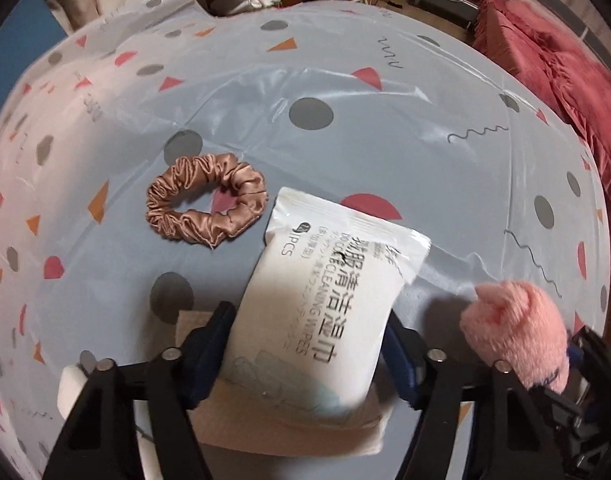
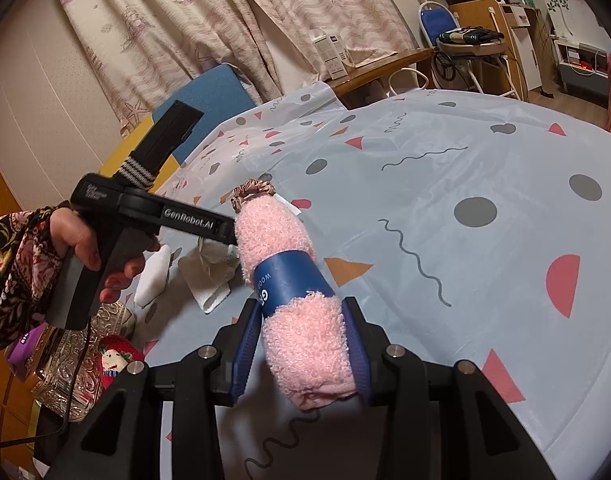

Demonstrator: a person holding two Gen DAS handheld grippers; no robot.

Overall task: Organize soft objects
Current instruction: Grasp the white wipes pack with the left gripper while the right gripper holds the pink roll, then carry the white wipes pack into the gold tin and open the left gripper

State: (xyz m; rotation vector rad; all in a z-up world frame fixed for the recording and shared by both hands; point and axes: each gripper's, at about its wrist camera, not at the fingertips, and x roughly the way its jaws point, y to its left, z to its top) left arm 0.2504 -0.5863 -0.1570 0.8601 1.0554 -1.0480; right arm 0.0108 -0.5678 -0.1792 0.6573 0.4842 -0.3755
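Sorting is mid-carry by the look of it: both claws are loaded, so the step in hand is probably moving two soft things to wherever they get grouped.

The left claw point(image 1: 305, 344) is closed on a white wipes packet point(image 1: 325, 300), pads pressing its two long sides near the bottom end, and the rest of the packet sticks out forward over the table point(image 1: 385, 120) with its patterned plastic cover. Whether the packet is lifted or resting is hard to tell; a folded tissue point(image 1: 289, 420) lies right under it. Just beyond the packet's far corner sits a satin scrunchie point(image 1: 205, 200), loose on the table and not touched by anything.

The right claw point(image 2: 301, 344) is clamped around a pink yarn skein point(image 2: 293, 300) with a blue paper band, jaws only as wide as the squashed yarn, gripping it near the close end. The skein's far end pokes toward the left claw, and in the left view it shows up as a fluffy pink lump at lower right.

Next move likely calls for picking a drop spot near the scrunchie and setting things down without bumping the two claws, since they're working very close together. Easing off slowly should matter too, since the yarn will spring back.
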